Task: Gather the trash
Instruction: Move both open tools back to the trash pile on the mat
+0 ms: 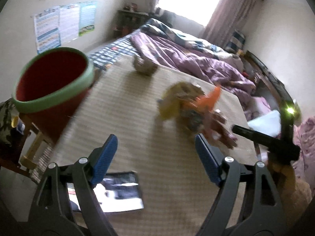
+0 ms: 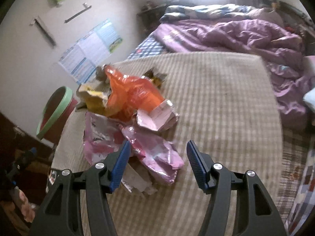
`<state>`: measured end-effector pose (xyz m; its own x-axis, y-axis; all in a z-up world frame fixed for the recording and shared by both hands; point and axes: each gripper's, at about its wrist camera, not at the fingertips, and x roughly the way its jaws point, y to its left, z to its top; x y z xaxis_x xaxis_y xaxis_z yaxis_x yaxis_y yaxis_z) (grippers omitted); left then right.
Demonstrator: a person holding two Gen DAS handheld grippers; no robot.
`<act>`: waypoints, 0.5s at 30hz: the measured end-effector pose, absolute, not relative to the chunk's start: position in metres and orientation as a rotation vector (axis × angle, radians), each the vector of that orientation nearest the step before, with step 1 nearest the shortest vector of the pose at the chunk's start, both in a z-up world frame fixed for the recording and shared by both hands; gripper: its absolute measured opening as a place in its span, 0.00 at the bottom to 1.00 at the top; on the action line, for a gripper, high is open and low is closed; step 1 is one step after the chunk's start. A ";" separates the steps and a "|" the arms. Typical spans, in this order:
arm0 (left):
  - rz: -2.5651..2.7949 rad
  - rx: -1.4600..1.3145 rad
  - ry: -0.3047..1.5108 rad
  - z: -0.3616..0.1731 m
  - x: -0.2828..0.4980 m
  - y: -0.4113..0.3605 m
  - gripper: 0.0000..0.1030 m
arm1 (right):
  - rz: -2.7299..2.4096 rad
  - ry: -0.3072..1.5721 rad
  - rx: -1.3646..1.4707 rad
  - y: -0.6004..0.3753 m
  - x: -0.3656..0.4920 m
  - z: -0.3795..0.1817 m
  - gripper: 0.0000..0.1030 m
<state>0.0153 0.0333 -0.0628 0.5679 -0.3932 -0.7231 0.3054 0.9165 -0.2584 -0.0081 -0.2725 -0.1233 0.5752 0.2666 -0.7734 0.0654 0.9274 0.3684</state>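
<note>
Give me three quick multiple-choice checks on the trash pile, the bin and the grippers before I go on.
1. Where does the bin stand relative to the trash pile in the right wrist view?
A. To its left, beyond the mattress edge
B. On the purple blanket
C. Between the right gripper's fingers

2. What colour is the bin's rim?
A. Blue
B. Green
C. White

3. How are the two grippers?
A. Both open, holding nothing
B. Left shut on the orange wrapper
C. Right shut on the pink wrapper

Answers: 1 A, the bin sits left of the pile past the mattress edge. 2 B, a green band rings its red body. 3 A, the left gripper and right gripper both show spread fingers gripping nothing.
</note>
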 end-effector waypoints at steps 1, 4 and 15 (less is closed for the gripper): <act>-0.419 -0.106 0.883 -0.065 0.014 0.027 0.76 | 0.145 0.968 0.387 -0.272 -0.005 -0.128 0.57; -0.441 -0.097 0.915 -0.073 0.011 0.007 0.76 | 0.194 0.996 0.411 -0.273 0.002 -0.139 0.57; -0.496 -0.101 1.018 -0.107 0.022 -0.045 0.76 | 0.210 0.952 0.371 -0.281 -0.016 -0.127 0.86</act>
<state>0.0217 -0.0447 -0.1066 0.4252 -0.4418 -0.7900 0.3495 0.8852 -0.3070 -0.0157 -0.2811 -0.1266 0.5663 0.3351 -0.7530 -0.0129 0.9171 0.3984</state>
